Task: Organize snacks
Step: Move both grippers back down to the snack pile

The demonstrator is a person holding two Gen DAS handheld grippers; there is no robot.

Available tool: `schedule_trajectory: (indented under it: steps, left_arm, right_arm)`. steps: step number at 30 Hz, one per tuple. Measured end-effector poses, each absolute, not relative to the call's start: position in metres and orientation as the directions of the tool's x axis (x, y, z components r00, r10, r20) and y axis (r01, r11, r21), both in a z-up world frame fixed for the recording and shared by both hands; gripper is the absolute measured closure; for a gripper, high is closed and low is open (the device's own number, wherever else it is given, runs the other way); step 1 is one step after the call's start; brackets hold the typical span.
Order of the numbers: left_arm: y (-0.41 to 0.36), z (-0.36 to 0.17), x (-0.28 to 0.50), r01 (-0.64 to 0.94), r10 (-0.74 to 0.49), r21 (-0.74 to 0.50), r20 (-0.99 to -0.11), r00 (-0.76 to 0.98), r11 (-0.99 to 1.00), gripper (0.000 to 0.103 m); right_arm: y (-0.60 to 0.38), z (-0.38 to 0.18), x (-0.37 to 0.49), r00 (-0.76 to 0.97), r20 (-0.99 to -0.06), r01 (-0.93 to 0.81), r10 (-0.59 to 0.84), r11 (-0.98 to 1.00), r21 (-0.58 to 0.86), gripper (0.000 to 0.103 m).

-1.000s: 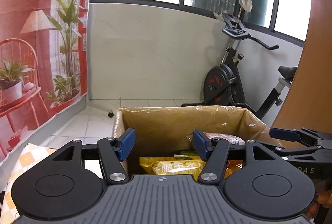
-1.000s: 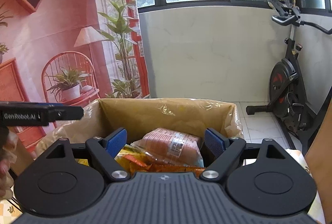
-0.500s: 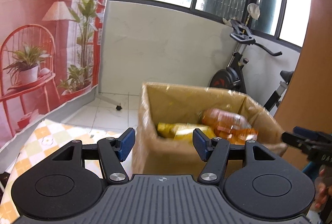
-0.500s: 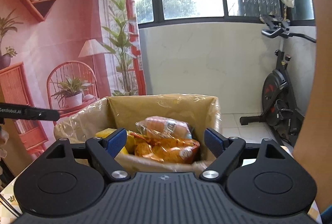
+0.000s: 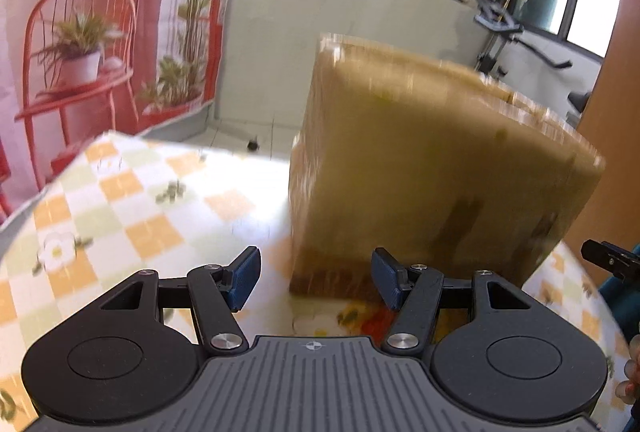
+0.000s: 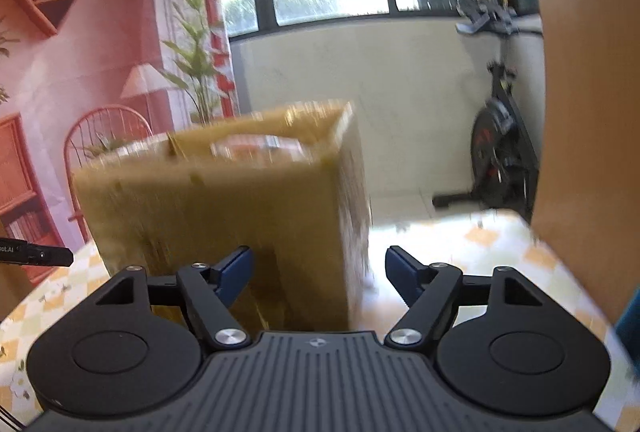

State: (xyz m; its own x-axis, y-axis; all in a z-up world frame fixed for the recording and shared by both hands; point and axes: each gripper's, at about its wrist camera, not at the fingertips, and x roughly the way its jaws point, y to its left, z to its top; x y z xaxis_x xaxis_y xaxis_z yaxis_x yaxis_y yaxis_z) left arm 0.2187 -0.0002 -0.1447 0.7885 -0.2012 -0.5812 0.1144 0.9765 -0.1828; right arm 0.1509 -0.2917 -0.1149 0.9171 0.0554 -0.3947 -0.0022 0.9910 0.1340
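Presently, in the left wrist view, the left gripper (image 5: pixel 316 280) has its jaws apart with nothing between them. The cardboard box (image 5: pixel 432 168) stands on the table (image 5: pixel 132 208) just beyond the jaws and to their right, so that only its near left corner falls inside the gap. Its long side runs away to the far right. The box is brown, flat-walled and square-edged, its faces blurred; what lies inside cannot be seen from here. The table wears a smooth cloth of orange, green and white checks with small flowers. A black tip of the right gripper (image 5: pixel 610 262) shows at the right edge.

In the right wrist view, the right gripper (image 6: pixel 319 272) likewise has its jaws apart and bare. The box (image 6: pixel 224 208) stands just ahead and to the left, its near right corner between the jaws. A glossy wrapped snack (image 6: pixel 256 148), orange and white, shows above the rim. Both grippers appear about equally near, each facing one corner. An exercise bike (image 6: pixel 500 152) stands far right, on the floor.
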Motion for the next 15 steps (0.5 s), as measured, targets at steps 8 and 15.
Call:
schedule_trajectory:
  steps: [8,15]
  left_arm:
    - [-0.012,-0.186,0.204,0.107,-0.195,-0.174,-0.633,0.749,0.979,0.039]
    - [-0.01,-0.196,0.198,0.081,-0.184,-0.187,-0.647,0.74,0.979,0.039]
  right_arm:
    - [-0.289,-0.177,0.144,0.866,-0.5,0.031,0.024,0.994,0.101,0.036]
    - [-0.283,-0.207,0.143,0.838,-0.546,0.063,-0.007,0.994,0.084,0.041]
